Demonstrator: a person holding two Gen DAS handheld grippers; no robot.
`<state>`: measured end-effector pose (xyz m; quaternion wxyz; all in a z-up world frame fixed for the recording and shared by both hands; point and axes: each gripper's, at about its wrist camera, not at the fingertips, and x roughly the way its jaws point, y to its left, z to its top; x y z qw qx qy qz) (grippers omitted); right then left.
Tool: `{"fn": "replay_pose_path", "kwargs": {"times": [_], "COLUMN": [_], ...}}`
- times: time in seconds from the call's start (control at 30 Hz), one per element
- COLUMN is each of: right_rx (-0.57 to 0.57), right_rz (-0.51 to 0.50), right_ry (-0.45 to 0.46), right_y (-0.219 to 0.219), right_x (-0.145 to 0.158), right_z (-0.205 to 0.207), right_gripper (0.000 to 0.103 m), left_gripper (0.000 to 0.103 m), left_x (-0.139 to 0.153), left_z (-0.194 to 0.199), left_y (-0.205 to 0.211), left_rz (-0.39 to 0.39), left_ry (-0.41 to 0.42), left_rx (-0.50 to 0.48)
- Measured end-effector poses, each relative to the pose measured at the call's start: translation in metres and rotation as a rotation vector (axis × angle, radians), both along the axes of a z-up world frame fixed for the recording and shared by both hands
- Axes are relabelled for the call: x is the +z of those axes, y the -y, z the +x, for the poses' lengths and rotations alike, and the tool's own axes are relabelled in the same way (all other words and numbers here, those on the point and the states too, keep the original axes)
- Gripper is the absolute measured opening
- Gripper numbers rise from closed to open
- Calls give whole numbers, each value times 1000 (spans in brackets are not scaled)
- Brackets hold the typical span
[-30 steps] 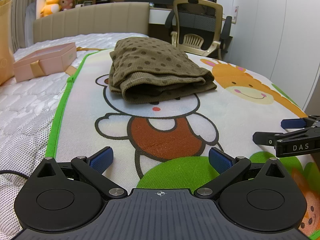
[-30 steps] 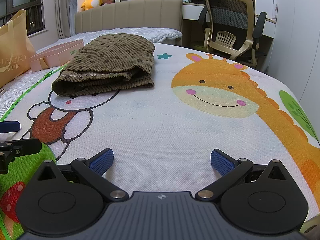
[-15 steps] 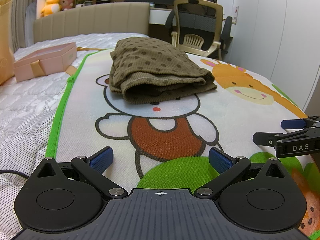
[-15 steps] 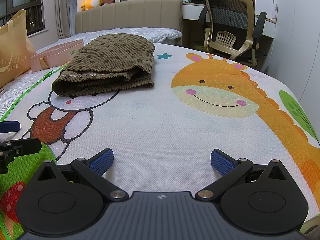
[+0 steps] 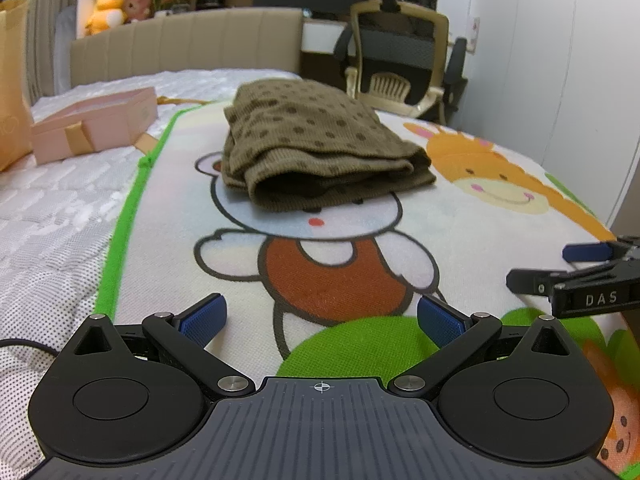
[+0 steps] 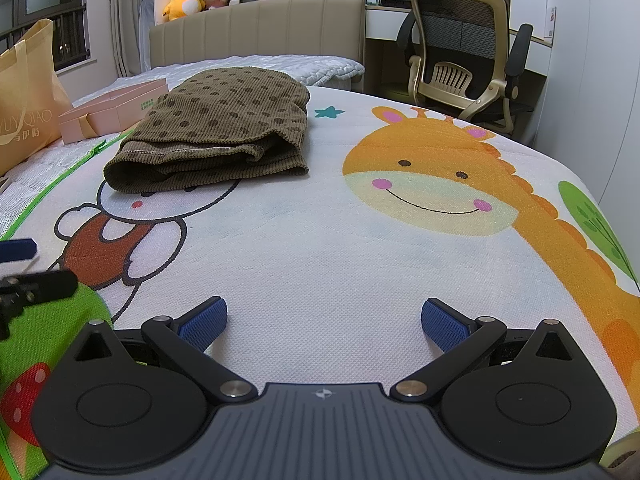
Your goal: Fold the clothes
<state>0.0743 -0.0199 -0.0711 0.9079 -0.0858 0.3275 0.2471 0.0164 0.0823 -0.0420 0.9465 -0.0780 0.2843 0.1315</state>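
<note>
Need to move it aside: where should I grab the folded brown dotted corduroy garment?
Take the folded brown dotted corduroy garment at its near stacked edge, coming in low from the front. The layers gape there, so one finger could likely slide under; both grippers are open.

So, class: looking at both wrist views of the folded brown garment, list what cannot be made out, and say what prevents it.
- What kind of garment the brown dotted garment is: both views, folded layers hide its shape.
- The mat print under it: covered by the garment.
- The right gripper in the left wrist view: cut off by the right edge.
- The label on the pink box: right wrist view, too small.
</note>
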Motion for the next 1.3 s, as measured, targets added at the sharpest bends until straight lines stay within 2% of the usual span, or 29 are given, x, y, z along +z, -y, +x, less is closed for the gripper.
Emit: {"fn": "replay_pose_path", "kwargs": {"times": [0.23,0.43,0.57,0.63,1.0,1.3], "right_rx": [0,0,0,0,1,1], "right_rz": [0,0,0,-1,-1,-1], "right_ry": [0,0,0,0,1,0], "right_y": [0,0,0,0,1,0], "right_x": [0,0,0,0,0,0], "right_z": [0,0,0,0,0,0], "right_gripper": [103,103,103,103,103,103], "left_gripper": [103,103,103,103,103,103], "left_x": [6,10,4,0,-4,-4], "left_z": [-5,-8,3,9,14,14], "left_y": [4,14,9,8,19,18], "left_rz": [20,77,-10,-27,49,42], "left_ry": [51,63,-21,-67,-105,-101], "left_rx": [-4,-41,-95,-96,-89,-84]}}
